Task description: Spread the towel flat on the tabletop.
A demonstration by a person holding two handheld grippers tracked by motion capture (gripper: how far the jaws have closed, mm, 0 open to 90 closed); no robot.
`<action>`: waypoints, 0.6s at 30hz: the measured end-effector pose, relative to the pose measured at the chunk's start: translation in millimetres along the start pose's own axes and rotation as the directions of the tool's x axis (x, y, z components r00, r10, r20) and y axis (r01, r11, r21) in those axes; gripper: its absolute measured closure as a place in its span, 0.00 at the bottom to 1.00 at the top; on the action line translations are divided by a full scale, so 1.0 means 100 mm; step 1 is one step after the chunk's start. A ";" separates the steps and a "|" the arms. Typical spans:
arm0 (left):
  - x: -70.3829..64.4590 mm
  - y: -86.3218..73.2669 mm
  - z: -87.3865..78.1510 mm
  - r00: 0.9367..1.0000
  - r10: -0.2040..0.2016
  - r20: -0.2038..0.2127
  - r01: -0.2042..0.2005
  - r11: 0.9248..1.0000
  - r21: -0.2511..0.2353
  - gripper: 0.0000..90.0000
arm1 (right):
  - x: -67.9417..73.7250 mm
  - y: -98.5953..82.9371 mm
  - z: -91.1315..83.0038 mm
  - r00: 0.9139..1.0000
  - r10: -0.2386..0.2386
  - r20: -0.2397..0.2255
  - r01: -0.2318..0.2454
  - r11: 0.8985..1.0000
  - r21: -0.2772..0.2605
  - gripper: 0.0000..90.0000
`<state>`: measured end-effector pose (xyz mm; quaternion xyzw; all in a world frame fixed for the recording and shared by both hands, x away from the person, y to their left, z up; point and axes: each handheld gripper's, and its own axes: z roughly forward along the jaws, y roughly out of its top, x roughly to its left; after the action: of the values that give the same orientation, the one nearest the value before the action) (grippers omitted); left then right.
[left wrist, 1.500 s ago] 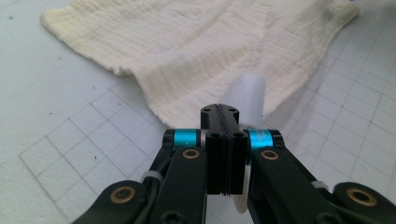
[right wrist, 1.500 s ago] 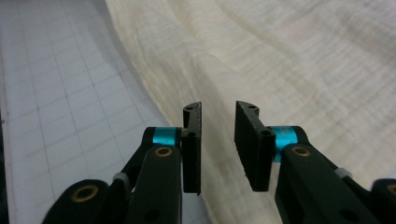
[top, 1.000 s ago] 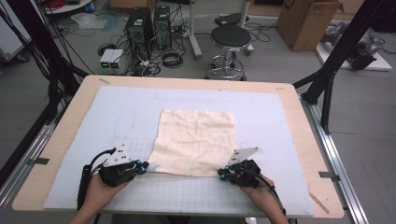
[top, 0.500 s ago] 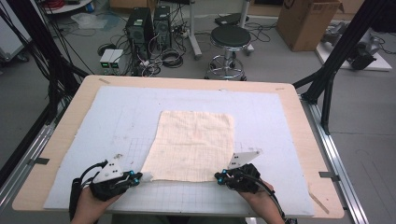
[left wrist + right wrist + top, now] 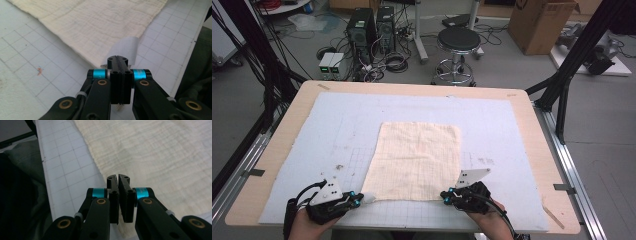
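Observation:
A cream square cloth (image 5: 417, 160) lies flat in the middle of the pale gridded mat (image 5: 337, 125). My left gripper (image 5: 360, 197) is shut on the cloth's near-left corner. In the left gripper view that corner (image 5: 126, 48) pokes out past the closed jaws of the left gripper (image 5: 117, 58), bent upward. My right gripper (image 5: 445, 194) sits at the near-right corner. In the right gripper view the right gripper (image 5: 118, 178) has its jaws pressed together at the cloth's edge (image 5: 150, 152), with only a thin slit at the tips.
The mat covers a wooden table (image 5: 294, 115) whose near edge is just behind my hands. Beyond the far edge on the floor stand a black stool (image 5: 458, 40), computer towers (image 5: 362, 27) with cables, and a cardboard box (image 5: 539, 20). Black frame posts flank the table.
Both grippers have drawn back toward the near edge of the table, and the cloth's near edge has come with them.

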<state>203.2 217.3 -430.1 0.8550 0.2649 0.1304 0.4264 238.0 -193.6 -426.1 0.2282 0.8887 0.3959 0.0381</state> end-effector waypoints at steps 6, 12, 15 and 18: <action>-0.01 -0.01 -0.01 1.000 0.001 -0.001 -0.001 1.000 0.000 0.99 | 0.05 -0.05 -0.05 1.000 -0.001 -0.006 0.001 1.000 -0.012 0.97; 0.01 -0.02 -0.01 1.000 -0.006 0.021 0.007 1.000 -0.013 0.97 | 0.00 -0.08 -0.10 0.999 0.032 -0.023 -0.033 0.999 -0.040 0.92; 0.02 -0.01 -0.02 0.999 -0.008 0.032 0.009 1.000 -0.026 0.87 | -0.01 -0.08 -0.13 0.999 0.045 -0.027 -0.047 0.997 -0.066 0.83; 0.03 0.02 -0.01 0.999 -0.018 0.043 0.020 0.999 -0.044 0.82 | -0.02 -0.05 -0.15 0.999 0.048 -0.013 -0.049 0.995 -0.089 0.77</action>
<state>206.1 218.6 -428.2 0.8454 0.2607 0.1138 0.4520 234.4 -208.0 -419.9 0.2456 0.8644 0.4374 0.0338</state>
